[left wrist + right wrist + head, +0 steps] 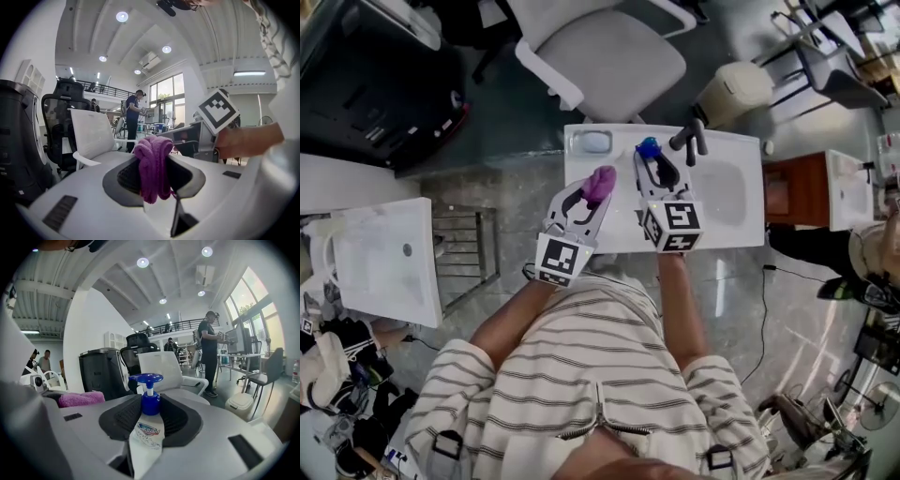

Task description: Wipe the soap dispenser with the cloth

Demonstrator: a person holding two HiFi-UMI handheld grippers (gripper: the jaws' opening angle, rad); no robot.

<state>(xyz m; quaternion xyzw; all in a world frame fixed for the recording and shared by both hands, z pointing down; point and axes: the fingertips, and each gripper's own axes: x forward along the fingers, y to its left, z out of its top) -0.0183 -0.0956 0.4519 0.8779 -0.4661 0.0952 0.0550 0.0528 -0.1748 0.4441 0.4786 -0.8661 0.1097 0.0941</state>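
Observation:
A white soap dispenser [147, 434] with a blue pump head [648, 147] stands upright between the jaws of my right gripper [150, 416], which is shut on its body, lifted above the white sink counter [741, 150]. My left gripper [152, 171] is shut on a bunched purple cloth [153, 164]; the cloth [599, 183] sticks up past the jaws. In the head view the left gripper [586, 199] is just left of the right gripper [654, 169], and the cloth and dispenser are apart. In the right gripper view the cloth [80, 398] shows at the left.
A dark faucet [691, 139] stands on the counter beside the basin [719, 192]. A soap dish [592, 142] lies at the counter's far left corner. A white office chair [609, 52] is behind the counter, and a white bin [733, 91] and a wooden cabinet [789, 192] to the right.

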